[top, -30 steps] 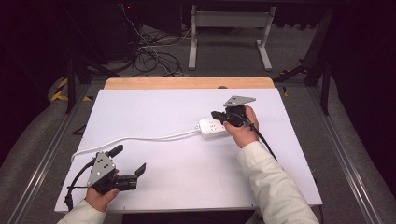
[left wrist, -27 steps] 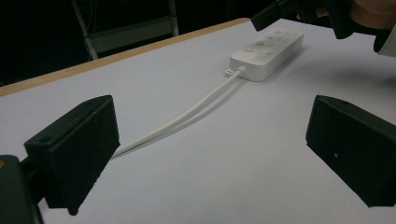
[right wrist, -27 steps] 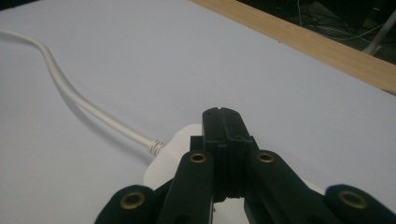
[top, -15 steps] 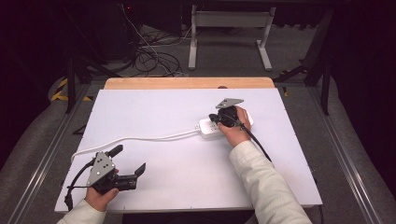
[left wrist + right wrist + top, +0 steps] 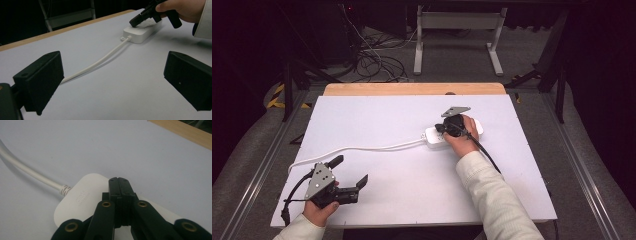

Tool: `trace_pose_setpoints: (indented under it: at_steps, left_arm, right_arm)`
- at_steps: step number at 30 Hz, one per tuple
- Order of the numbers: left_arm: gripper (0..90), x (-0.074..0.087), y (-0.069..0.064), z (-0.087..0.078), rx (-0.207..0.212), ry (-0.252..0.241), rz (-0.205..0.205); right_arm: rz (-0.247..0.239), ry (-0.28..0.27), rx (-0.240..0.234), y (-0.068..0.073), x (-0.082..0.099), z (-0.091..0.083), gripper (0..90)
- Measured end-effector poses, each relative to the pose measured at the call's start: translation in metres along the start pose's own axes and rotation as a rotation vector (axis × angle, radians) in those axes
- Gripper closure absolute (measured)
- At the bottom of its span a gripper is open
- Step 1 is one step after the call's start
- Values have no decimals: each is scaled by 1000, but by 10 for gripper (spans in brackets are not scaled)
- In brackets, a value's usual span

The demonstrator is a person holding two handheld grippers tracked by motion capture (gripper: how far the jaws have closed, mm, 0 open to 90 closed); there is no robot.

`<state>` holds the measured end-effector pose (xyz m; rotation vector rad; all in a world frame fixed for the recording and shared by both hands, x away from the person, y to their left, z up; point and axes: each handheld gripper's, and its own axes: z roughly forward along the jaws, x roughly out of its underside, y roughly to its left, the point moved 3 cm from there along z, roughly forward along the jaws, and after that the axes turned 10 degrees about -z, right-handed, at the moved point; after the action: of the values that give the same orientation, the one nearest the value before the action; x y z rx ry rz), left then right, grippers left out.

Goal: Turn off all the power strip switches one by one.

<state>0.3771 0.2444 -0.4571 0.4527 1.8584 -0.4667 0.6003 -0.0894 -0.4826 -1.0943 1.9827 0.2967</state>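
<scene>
A white power strip [image 5: 429, 136] lies right of centre on the white table, and its white cable [image 5: 362, 148] runs left toward the table's near-left edge. My right gripper [image 5: 438, 129] is shut, with nothing between the jaws. Its joined tips [image 5: 119, 182] point down onto the top of the power strip [image 5: 82, 197] near the cable end. In the left gripper view those tips [image 5: 133, 22] sit against the strip [image 5: 136, 33]. My left gripper [image 5: 349, 171] is held low at the near left, open and empty, its jaws wide [image 5: 113, 80], aimed along the cable [image 5: 100, 61].
The white tabletop [image 5: 412, 115] has a wooden strip [image 5: 412, 89] along its far edge. Metal rails run along both sides of the table. Behind it stand a white metal frame [image 5: 457, 35] and loose cables [image 5: 377, 60] on the dark floor.
My right hand has moved left and down, bringing the shut jaws onto the cable end of the power strip. The left gripper has stayed where it was.
</scene>
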Motion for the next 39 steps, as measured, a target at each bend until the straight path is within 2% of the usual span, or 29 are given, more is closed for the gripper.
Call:
trace_pose_setpoints:
  at_steps: [10,14,17,25,27,29,32,34,35,39]
  left_arm:
    - [31,0,0,-1,1,0,-3]
    - [31,0,0,-1,0,1,0]
    - [31,0,0,-1,0,1,-7]
    - [31,0,0,-1,0,-3,-6]
    - [31,0,0,-1,0,-2,-8]
    - [31,0,0,-1,-1,-3,-11]
    - [31,0,1,0,-2,-1,-8]
    - [31,0,0,0,-2,-3,-8]
    - [31,0,0,-1,-1,-3,-7]
    - [31,0,0,0,-3,-3,-10]
  right_arm:
    - [58,-2,-10,-1,0,1,900]
    - [48,0,-6,-1,0,1,900]
    - [30,11,15,2,-1,1,900]
    - [56,15,15,2,-1,2,900]
    - [37,16,11,2,-2,0,900]
    - [-11,-5,40,1,-6,-4,900]
    - [30,-91,51,-5,-12,-14,900]
    - [40,-88,65,-10,-12,-19,900]
    - [45,-61,79,-15,-8,-22,900]
    - [62,-44,92,-22,-2,-26,900]
